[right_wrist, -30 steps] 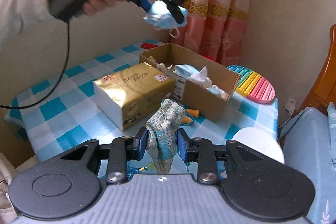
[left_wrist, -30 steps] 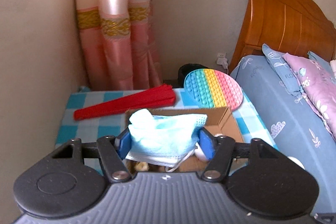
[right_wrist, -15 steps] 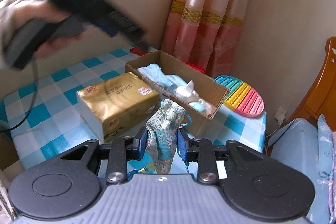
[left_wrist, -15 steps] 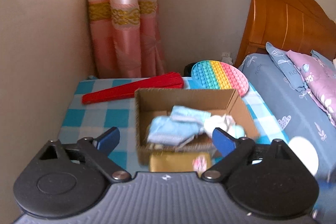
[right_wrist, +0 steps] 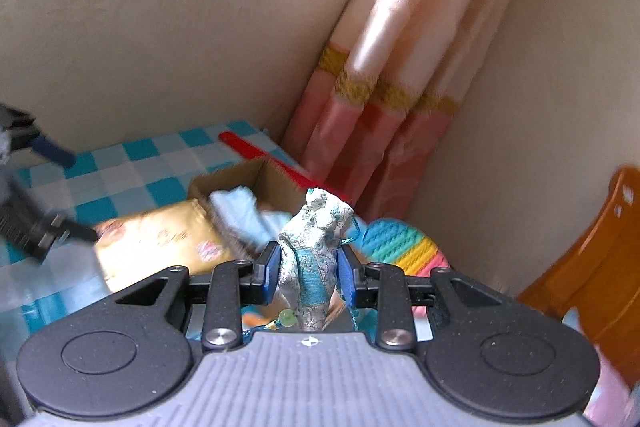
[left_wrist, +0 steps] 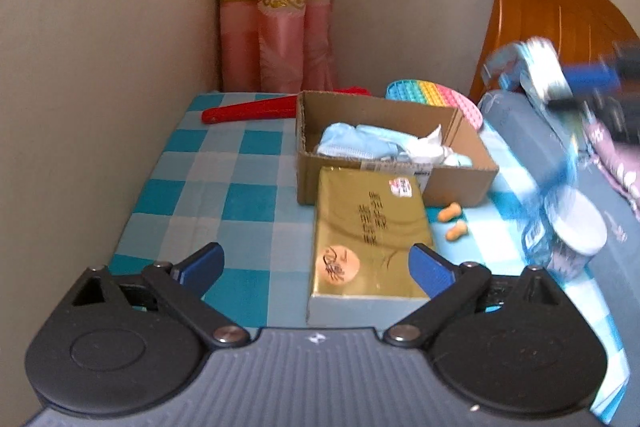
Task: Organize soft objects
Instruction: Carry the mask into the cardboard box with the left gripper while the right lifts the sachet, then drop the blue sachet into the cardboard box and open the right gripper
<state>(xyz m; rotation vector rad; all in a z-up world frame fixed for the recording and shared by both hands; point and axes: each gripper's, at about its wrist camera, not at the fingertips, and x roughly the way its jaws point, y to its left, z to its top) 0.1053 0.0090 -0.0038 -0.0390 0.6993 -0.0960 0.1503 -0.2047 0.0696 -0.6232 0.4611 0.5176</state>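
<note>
Left gripper (left_wrist: 316,265): jaws have just been opening, now spread wide with nothing gripped, above the gold tissue pack (left_wrist: 370,235). Face mask (left_wrist: 356,143) lies in the cardboard box (left_wrist: 384,163), the collecting spot. Right gripper (right_wrist: 307,269): jaws clenched on a brocade pouch (right_wrist: 314,255), likely bound for the box.

On the worktop (left_wrist: 208,211), a cardboard box (left_wrist: 394,163) sits toward the back with face masks (left_wrist: 360,143) inside. A tissue pack (left_wrist: 370,235) lies directly in front of it, touching. A folded fan (left_wrist: 250,110) lies behind-left of the box, a bubble mat (left_wrist: 434,97) behind-right. The bed (left_wrist: 532,147) stands to the right.
</note>
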